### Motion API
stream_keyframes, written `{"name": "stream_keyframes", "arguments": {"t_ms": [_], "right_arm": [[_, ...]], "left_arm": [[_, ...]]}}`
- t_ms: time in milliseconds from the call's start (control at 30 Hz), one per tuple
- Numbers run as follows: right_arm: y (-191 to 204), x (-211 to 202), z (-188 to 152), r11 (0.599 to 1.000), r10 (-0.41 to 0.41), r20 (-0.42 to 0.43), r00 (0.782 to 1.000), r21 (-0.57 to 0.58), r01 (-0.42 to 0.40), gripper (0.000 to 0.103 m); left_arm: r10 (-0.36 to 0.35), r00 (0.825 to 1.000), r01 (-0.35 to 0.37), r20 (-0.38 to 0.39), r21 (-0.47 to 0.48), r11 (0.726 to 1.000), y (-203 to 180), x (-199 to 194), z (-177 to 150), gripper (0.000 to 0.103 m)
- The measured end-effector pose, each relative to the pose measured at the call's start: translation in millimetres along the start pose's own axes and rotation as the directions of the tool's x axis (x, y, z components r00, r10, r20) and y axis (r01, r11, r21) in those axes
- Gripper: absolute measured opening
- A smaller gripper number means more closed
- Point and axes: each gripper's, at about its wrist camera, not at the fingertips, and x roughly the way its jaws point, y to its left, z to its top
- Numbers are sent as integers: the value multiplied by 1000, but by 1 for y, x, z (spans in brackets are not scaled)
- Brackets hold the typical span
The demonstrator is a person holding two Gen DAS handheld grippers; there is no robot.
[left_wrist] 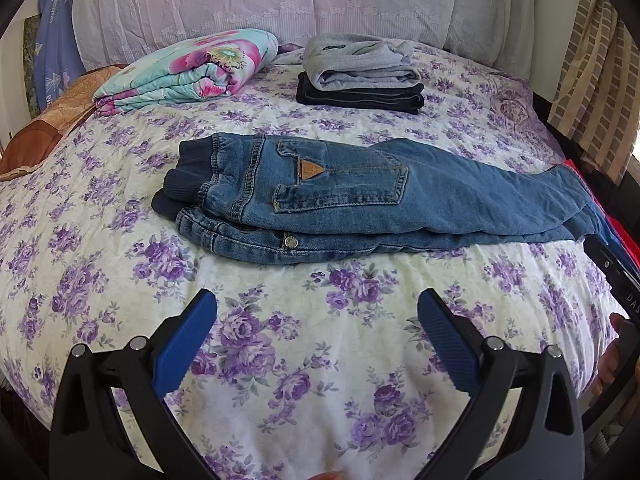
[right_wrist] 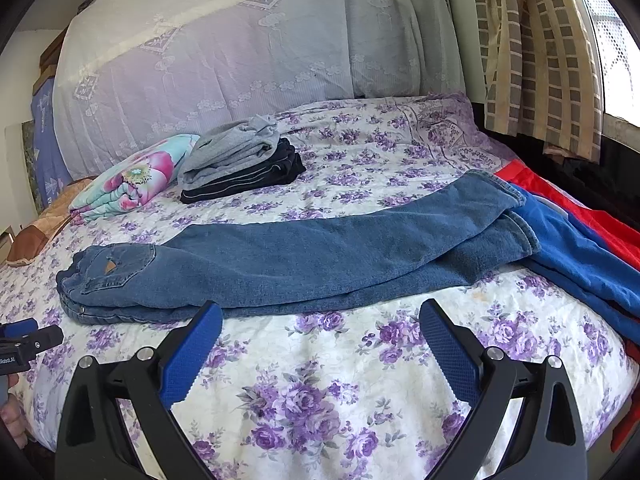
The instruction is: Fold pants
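Blue denim pants (left_wrist: 360, 196) lie across the floral bed, folded lengthwise with one leg on top of the other, waistband to the left and hems to the right. The back pocket with a tan patch faces up. In the right wrist view the same pants (right_wrist: 320, 260) stretch from left to right, their hems resting by blue cloth. My left gripper (left_wrist: 318, 306) hovers open above the bedspread, just short of the waist end. My right gripper (right_wrist: 320, 316) is open too, close to the near edge of the legs. Neither holds anything.
A grey and a black folded garment (left_wrist: 360, 76) are stacked at the back, next to a folded floral quilt (left_wrist: 188, 68). Blue cloth (right_wrist: 580, 256) and red cloth (right_wrist: 560, 196) lie at the bed's right edge. Curtains hang at the right. The left gripper shows at the left edge of the right wrist view.
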Motion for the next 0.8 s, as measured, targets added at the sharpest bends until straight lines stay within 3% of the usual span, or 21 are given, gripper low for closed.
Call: {"name": "stream_keyframes", "arguments": {"t_ms": [800], "right_arm": [[-1, -2, 2, 1000, 5, 5, 1000, 5, -5, 99]], "left_arm": [[-1, 1000, 1, -1, -1, 1000, 0, 0, -1, 99]]}}
